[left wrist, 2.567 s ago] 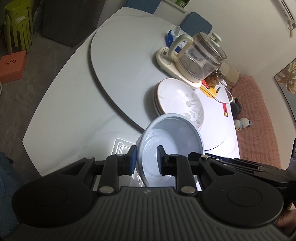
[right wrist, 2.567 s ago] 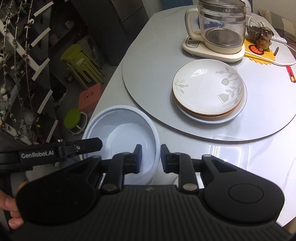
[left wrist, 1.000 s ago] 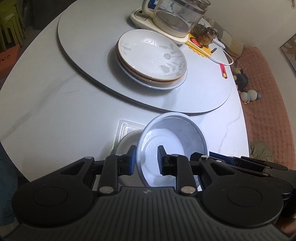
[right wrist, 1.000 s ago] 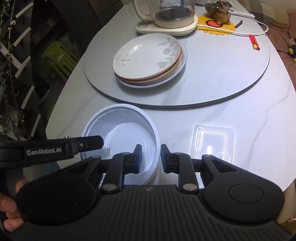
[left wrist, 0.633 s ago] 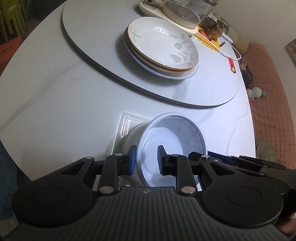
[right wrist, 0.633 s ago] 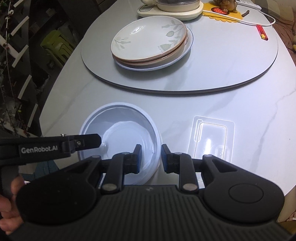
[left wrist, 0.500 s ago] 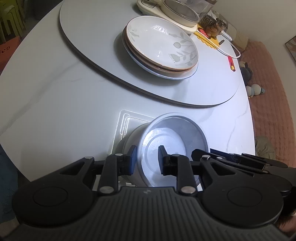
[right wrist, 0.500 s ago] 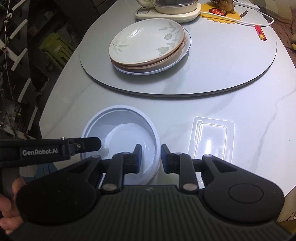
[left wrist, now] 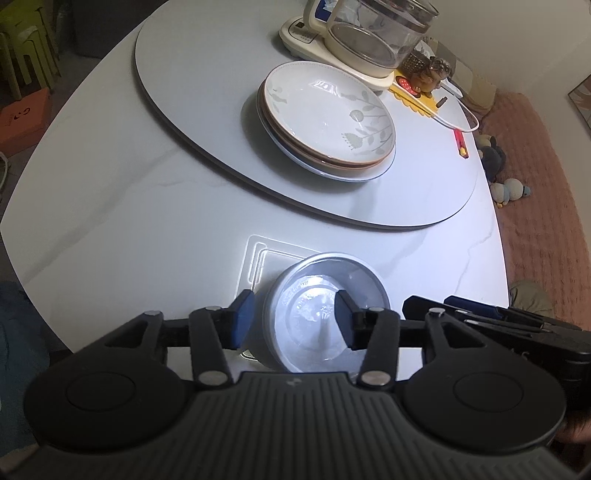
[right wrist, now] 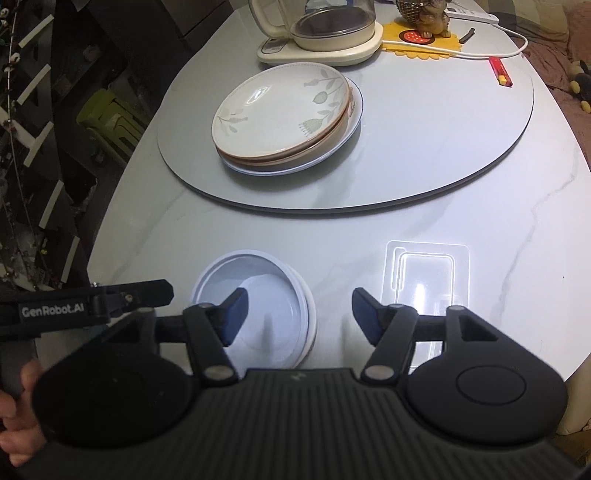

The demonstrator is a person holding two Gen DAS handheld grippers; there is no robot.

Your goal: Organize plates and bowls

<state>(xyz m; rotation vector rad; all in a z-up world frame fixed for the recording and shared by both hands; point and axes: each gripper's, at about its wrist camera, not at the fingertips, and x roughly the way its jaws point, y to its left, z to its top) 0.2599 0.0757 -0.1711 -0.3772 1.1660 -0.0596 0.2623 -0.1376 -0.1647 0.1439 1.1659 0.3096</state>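
Observation:
A stack of white bowls (left wrist: 325, 317) stands on the marble table near its front edge; it also shows in the right wrist view (right wrist: 255, 310). My left gripper (left wrist: 293, 317) is open, its jaws standing either side of the bowl's near wall without gripping it. My right gripper (right wrist: 298, 314) is open over the stack's right rim, with its left finger above the bowl. A stack of leaf-patterned plates (left wrist: 328, 118) sits on the grey turntable (left wrist: 184, 74); the plates also show in the right wrist view (right wrist: 284, 118).
A clear plastic lid (right wrist: 424, 288) lies flat on the table right of the bowls. A glass kettle on a cream base (left wrist: 362, 40), a yellow coaster with a figurine (right wrist: 421, 33), a white cable and a red pen (right wrist: 500, 72) sit at the turntable's back.
Both grippers have opened and let go of the bowl rim. The bowl now rests nested in the stack on the table, and both grippers have pulled back slightly.

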